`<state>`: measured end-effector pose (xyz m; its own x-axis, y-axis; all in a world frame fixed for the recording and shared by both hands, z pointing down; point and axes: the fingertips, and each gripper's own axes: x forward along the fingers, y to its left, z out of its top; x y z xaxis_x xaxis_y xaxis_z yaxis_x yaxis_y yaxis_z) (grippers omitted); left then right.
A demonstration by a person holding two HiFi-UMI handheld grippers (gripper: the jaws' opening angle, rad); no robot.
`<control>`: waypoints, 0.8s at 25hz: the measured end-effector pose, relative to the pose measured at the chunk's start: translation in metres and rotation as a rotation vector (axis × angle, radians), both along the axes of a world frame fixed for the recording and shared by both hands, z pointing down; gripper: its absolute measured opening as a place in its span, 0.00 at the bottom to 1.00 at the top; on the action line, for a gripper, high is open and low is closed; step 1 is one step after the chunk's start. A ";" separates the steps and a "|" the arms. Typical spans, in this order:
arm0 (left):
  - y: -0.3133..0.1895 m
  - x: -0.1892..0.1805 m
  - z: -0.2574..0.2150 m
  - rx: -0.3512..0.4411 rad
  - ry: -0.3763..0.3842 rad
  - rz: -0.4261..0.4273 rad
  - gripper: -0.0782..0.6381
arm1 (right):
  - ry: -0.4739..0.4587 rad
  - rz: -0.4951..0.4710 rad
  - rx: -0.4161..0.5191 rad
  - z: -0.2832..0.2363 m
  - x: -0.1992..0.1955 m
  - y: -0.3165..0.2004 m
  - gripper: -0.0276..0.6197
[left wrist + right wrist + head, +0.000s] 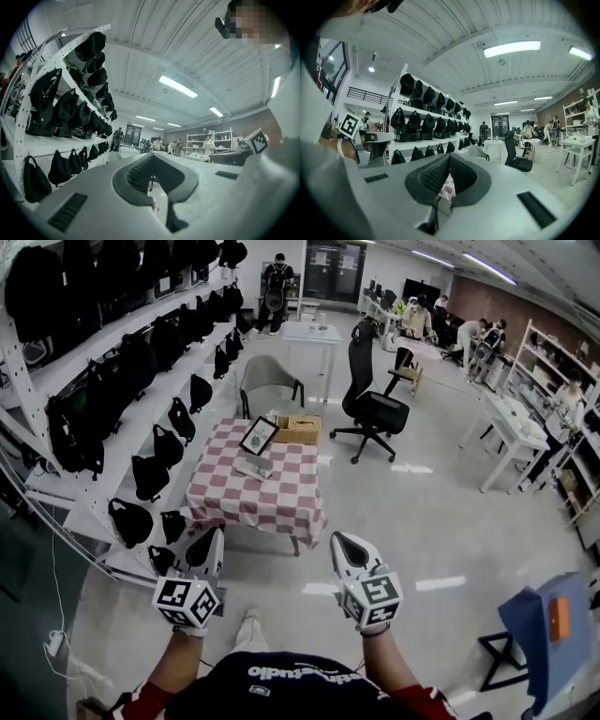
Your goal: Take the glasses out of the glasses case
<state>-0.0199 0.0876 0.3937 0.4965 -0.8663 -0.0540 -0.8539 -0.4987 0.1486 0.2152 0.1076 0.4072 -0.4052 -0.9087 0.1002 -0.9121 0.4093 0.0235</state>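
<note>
A small table with a red-and-white checked cloth [281,502] stands a few steps ahead in the head view. On it lies a pale oblong thing [253,468] that may be the glasses case; it is too small to tell, and no glasses show. Both grippers are held up in front of the person's chest, well short of the table. The left gripper [217,534] has its jaws together with nothing between them, and its own view shows the tips [152,155] meeting. The right gripper [339,540] is likewise shut and empty [449,156].
A framed picture [259,435] and a wooden box [298,428] also sit on the table. White shelves of black bags [141,399] line the left side. Beyond the table stand a grey chair [267,379], a black office chair [373,404] and white desks with people.
</note>
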 end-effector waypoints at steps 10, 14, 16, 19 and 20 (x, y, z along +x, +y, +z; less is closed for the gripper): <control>-0.045 -0.004 0.006 -0.022 -0.004 0.013 0.12 | -0.002 0.008 -0.037 0.005 -0.008 -0.042 0.04; -0.075 -0.011 0.006 -0.021 -0.007 0.009 0.12 | 0.010 0.012 -0.050 0.005 -0.013 -0.063 0.04; -0.092 -0.013 0.006 -0.018 -0.009 0.009 0.12 | 0.025 0.015 -0.055 0.004 -0.014 -0.074 0.04; -0.117 -0.011 0.009 -0.018 -0.002 0.031 0.12 | 0.042 0.039 -0.053 0.003 -0.010 -0.093 0.04; -0.125 -0.009 0.009 -0.018 0.002 0.042 0.12 | 0.043 0.050 -0.052 0.003 -0.008 -0.101 0.04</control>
